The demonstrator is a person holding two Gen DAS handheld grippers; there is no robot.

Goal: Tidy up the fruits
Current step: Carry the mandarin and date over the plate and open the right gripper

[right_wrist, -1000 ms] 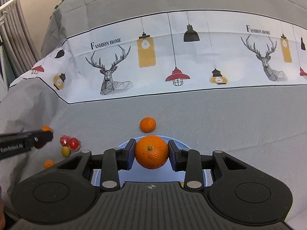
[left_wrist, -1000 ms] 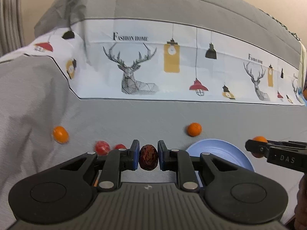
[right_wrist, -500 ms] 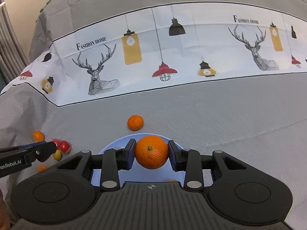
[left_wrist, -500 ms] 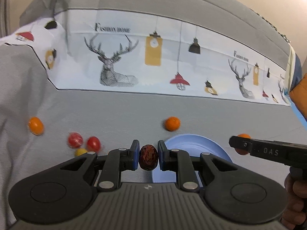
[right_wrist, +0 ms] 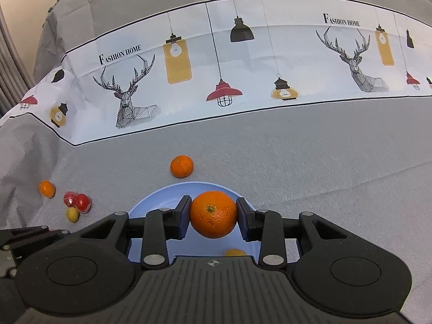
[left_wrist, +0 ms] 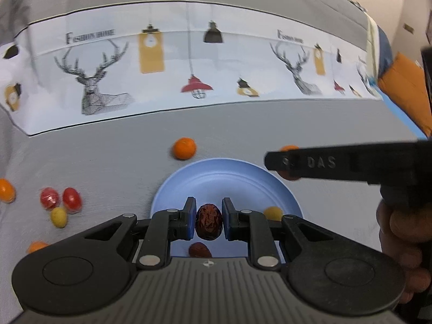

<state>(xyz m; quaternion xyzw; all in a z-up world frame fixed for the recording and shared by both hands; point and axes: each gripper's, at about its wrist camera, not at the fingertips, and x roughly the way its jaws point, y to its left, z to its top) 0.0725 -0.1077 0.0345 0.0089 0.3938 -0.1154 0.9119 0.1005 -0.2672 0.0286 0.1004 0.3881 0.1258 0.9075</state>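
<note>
My left gripper (left_wrist: 208,222) is shut on a wrinkled dark red date (left_wrist: 208,221) and hovers over the near part of the blue plate (left_wrist: 216,181). On the plate lie another date (left_wrist: 199,250) and a small yellow fruit (left_wrist: 272,213). My right gripper (right_wrist: 213,214) is shut on an orange (right_wrist: 213,214) above the same blue plate (right_wrist: 154,202), with a small orange fruit (right_wrist: 234,252) lying under it. In the left wrist view the right gripper's finger (left_wrist: 337,163) crosses over the plate's right rim. A loose tangerine (left_wrist: 184,148) sits just beyond the plate.
Left of the plate on the grey sheet lie two red fruits (left_wrist: 60,198), a yellow one (left_wrist: 58,216) and small orange ones (left_wrist: 6,190). A white printed band (right_wrist: 216,67) runs across behind. A person's hand (left_wrist: 399,232) holds the right gripper.
My left gripper has swung right and down, from the grey sheet left of the plate to over the plate, still holding the date. The right gripper with its orange has barely moved.
</note>
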